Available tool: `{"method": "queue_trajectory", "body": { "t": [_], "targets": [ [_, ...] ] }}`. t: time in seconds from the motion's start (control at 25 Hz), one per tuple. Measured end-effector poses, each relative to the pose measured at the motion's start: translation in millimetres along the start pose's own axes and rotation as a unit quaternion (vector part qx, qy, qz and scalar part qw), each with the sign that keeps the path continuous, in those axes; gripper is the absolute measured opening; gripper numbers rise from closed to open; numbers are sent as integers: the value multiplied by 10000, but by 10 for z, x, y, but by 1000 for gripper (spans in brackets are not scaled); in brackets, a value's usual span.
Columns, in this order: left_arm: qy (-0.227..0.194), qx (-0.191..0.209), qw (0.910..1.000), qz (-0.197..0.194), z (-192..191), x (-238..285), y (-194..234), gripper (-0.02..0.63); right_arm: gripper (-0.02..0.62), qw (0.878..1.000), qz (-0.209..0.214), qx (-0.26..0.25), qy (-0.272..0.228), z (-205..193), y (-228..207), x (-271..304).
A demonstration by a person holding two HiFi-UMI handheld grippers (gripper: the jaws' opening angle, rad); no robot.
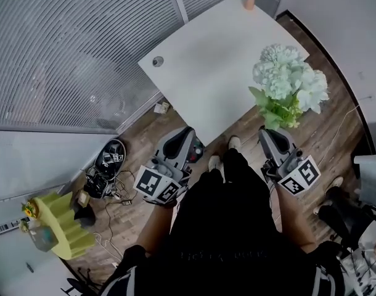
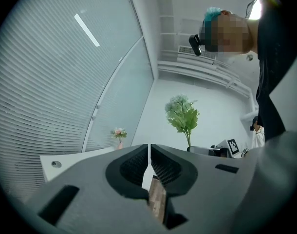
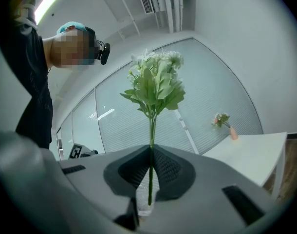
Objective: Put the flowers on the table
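A big, flat white tabletop (image 1: pixel 219 60) is seen ahead, above a brown wooden floor (image 1: pixel 336 122). Most of the tabletop is bare.

A bunch of white and pale green flowers with green leaves (image 1: pixel 290 82) is held up in the air. It is off the right edge of the tabletop, over the floor, and has not yet been put down. The bunch is kept upright by the right gripper (image 1: pixel 268 135). Its jaws are closed on the thin green stem (image 3: pixel 150 130), low down and well under the leaves. Something small and clear is seen at the bottom end of the stem, but what it is cannot be told.

The left gripper (image 1: pixel 185 135) is held low, near the closest edge of the tabletop. Its jaws are pressed almost together, with only a thin slit left, and nothing is held between them.

A small pink vase with pink flowers (image 1: pixel 249 0) is seen at the far corner of the tabletop.

The bunch is judged to be light, but heavy at the top for such a thin stem. The stem may bend, and the soft blooms could be squashed easily. So the bunch is best held by the stem, as it is now, and not squeezed hard. It may tip over or roll once it is set down.
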State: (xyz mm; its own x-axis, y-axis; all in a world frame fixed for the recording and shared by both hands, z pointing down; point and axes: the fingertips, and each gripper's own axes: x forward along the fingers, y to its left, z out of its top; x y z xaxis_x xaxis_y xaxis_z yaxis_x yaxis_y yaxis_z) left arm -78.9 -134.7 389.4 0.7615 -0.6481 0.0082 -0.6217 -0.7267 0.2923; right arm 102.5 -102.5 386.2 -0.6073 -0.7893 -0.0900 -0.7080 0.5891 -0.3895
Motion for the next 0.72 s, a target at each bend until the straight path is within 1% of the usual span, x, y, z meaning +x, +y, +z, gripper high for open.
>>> {"method": "queue_trajectory", "body": {
  "t": [0.16, 0.36, 0.56, 0.72],
  "targets": [
    [-9, 74, 9997, 213, 83, 337, 133, 26, 37, 9999, 138, -44, 62, 118, -409, 130],
    [-18, 56, 9991, 426, 122, 659, 205, 26, 37, 9989, 314, -95, 325, 131, -770, 269],
    [-65, 68, 9977, 665, 83, 820, 261, 26, 37, 9970, 507, 93, 582, 1, -1055, 452],
    [-92, -69, 9961, 874, 29, 797, 353, 26, 37, 9942, 558, 140, 912, -214, -1190, 629]
  ]
}}
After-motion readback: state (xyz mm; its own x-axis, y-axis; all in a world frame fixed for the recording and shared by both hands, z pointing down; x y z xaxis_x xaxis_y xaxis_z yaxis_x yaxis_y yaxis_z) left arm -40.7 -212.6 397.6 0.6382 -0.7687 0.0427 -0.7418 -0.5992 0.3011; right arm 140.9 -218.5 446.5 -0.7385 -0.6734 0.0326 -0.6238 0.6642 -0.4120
